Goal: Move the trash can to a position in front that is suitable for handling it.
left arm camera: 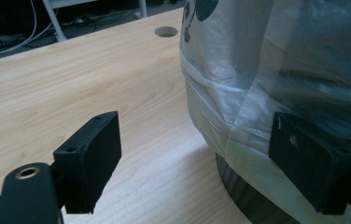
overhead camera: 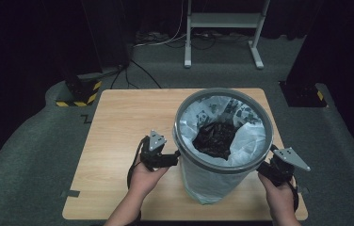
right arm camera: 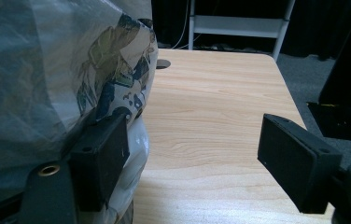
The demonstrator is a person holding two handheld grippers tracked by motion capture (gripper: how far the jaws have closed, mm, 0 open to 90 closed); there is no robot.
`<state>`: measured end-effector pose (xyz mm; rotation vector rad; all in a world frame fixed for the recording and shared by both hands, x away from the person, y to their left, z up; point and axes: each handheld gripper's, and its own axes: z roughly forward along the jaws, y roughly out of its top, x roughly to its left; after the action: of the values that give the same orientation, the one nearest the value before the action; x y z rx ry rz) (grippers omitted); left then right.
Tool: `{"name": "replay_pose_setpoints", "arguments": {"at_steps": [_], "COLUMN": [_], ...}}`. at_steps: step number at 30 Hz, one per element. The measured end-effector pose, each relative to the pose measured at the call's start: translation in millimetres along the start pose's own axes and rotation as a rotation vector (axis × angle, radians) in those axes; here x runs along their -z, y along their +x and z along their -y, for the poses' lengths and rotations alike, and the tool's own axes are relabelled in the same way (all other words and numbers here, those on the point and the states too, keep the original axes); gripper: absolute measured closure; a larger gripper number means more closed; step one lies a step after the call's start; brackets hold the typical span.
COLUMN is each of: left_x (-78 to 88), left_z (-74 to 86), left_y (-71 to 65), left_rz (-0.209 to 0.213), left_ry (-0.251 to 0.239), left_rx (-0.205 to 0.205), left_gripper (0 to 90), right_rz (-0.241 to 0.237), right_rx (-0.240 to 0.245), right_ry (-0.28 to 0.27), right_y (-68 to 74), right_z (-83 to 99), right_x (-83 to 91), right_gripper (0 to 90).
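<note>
Left gripper (overhead camera: 177,155) and right gripper (overhead camera: 265,160) flanking a round bin (overhead camera: 223,162), jaws of both spread wide, one black pad of each against the thin, crinkled, translucent white liner (left arm camera: 257,70) hanging down the outside. Inside, a crumpled glossy black bag (overhead camera: 214,140); around the mouth, a smooth grey rim. Underneath, a pale wood-grain table (overhead camera: 128,122) with rounded corners, on grey carpet in a dark room.

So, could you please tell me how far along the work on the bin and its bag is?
Done: the translucent white plastic liner sits inside the round grey bin, folded over its rim, with crumpled black plastic inside. In hand: the left gripper and right gripper flank the bin, jaws open against the liner's overhang. Left: closing on the liner; neither has gripped.
</note>
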<state>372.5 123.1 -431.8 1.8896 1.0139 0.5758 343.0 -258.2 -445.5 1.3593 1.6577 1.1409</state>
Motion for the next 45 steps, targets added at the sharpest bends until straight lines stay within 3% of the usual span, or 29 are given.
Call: {"name": "replay_pose_setpoints", "arguments": {"at_steps": [11, 15, 17, 27, 30, 45], "left_x": [-14.8, -22.3, -25.9, -40.3, -42.7, -47.6], "left_z": [-9.0, -14.2, -15.3, -23.6, -26.2, -29.2], "left_y": [9.7, 16.1, 19.2, 25.6, 27.5, 35.7], "left_rz": [0.003, -0.005, 0.004, -0.007, -0.006, -0.027], "left_ry": [0.007, 0.018, 0.020, 0.042, 0.054, 0.052], "left_rx": [0.020, 0.027, 0.052, 0.089, 0.077, 0.105], "left_gripper": [18.2, 18.4, 18.5, 18.7, 19.0, 18.9], "right_rz": [0.001, 0.000, -0.004, -0.027, -0.029, -0.033], "right_rx": [-0.037, -0.029, -0.024, -0.040, -0.050, -0.059], "right_ry": [0.005, 0.014, 0.016, 0.034, 0.040, 0.054], "right_y": [-5.0, -6.2, -7.2, -16.4, -18.2, -15.0], "right_z": [-5.0, -9.5, -11.8, -18.9, -20.3, -26.2], "right_x": [-16.4, -26.5, -32.0, -53.3, -57.6, -70.6], "right_gripper": [27.2, 28.1, 28.6, 28.8, 28.7, 30.8]}}
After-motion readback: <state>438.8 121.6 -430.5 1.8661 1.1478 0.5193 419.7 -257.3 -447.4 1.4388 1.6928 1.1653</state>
